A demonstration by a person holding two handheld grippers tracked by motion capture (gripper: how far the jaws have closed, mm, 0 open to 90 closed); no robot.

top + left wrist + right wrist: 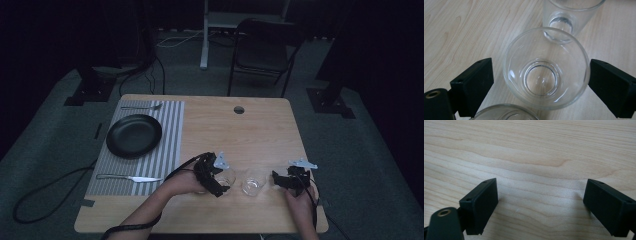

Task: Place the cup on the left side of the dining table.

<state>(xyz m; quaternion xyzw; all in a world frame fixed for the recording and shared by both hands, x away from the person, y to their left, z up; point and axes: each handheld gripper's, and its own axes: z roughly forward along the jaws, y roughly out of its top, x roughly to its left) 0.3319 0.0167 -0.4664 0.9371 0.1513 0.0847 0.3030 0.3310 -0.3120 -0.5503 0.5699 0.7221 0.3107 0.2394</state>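
Note:
A clear empty glass (546, 72) stands upright on the wooden table (461, 30) between the jaws of my left gripper (541, 75). The right jaw sits against its rim, while a gap shows between the left jaw and the glass. In the high view this gripper (216, 176) is at the glass (227, 178) near the front middle of the table. A second glass (567, 20) (253, 184) stands just beyond it. The rim of a third glass (506, 113) shows at the bottom edge. My right gripper (541, 192) (281, 181) stands open over bare wood.
A striped placemat (167, 145) at the left carries a black plate (134, 135), with a fork (142, 107) behind it and a knife (130, 177) in front. The table has a round hole (239, 109) at the back. A chair (262, 50) stands beyond.

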